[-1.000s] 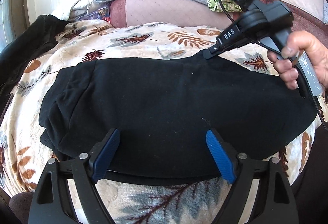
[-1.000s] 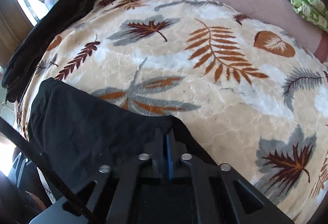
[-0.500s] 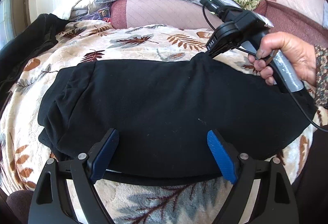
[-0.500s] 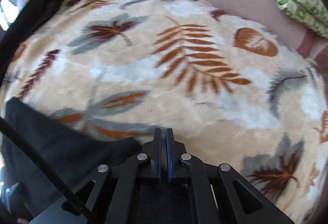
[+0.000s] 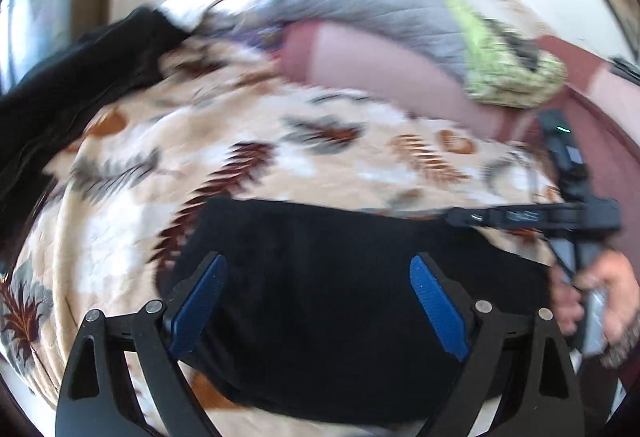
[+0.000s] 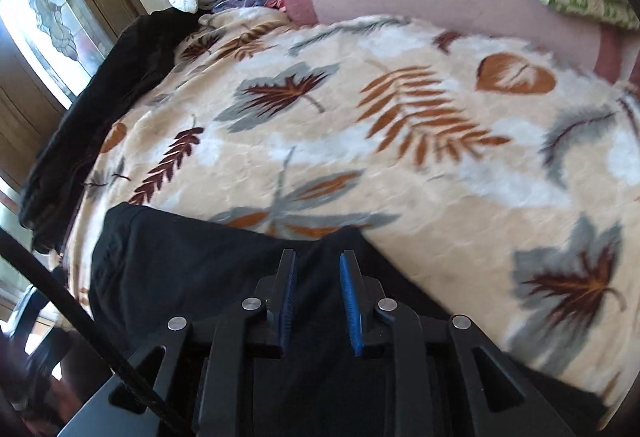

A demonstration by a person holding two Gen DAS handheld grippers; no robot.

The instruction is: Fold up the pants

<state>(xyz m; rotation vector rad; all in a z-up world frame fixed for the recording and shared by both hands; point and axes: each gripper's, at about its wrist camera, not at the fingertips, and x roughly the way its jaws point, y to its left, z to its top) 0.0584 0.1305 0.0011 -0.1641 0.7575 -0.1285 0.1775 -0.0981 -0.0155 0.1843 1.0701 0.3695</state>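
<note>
left gripper point(image 5: 316, 301) jaws spread wide, hovering over black pants point(image 5: 340, 317) | right gripper point(image 6: 318, 301) parted a little, gripping nothing | pants folded, lying on leaf blanket point(image 6: 400, 125) | soft, limp, light; pinch a doubled edge, likely far corner

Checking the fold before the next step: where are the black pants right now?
The black pants lie on the leaf-print blanket, under the open left gripper; in the right wrist view they fill the lower left.
</note>
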